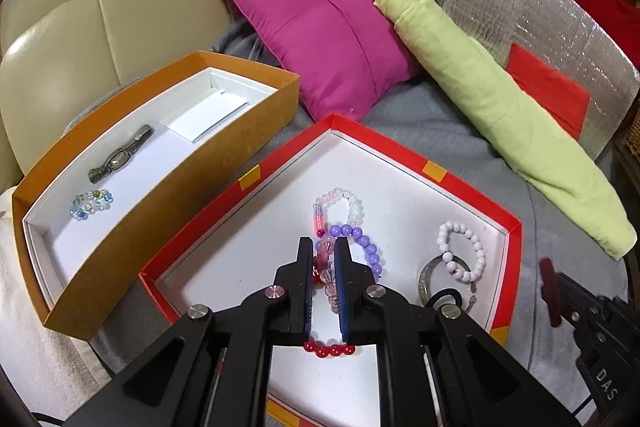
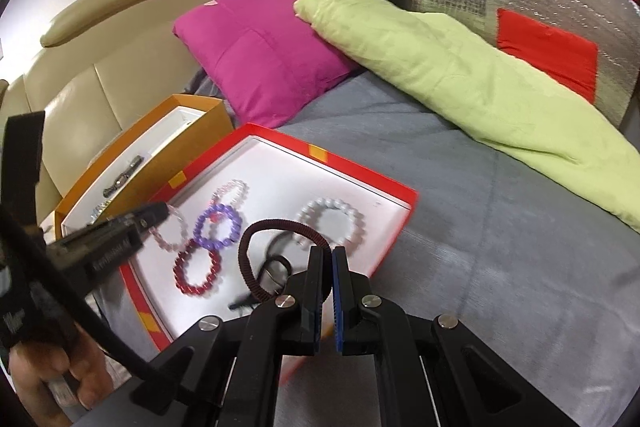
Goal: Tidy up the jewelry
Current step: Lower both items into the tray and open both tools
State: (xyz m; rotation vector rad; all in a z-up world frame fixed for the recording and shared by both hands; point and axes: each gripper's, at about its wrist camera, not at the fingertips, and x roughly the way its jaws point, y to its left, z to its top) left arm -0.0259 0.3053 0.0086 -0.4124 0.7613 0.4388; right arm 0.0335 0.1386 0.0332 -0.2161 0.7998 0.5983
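Both grippers closed, empty: left gripper (image 1: 324,247) over tangled purple bead bracelet (image 1: 366,245) in red-rimmed cardboard tray (image 1: 434,171); right gripper (image 2: 327,255) near. Grabbing could drag neighbouring bracelets along.

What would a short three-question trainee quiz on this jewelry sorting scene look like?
1. True or false: the grey metal wristwatch lies in the red-rimmed cardboard tray.
2. Which box holds the white round-bead bracelet? A) orange cardboard box B) red-rimmed tray
3. Fill in: the dark red round-bead bracelet lies nearest the ___ bead bracelet.

Key: 1 false; 2 B; 3 purple.
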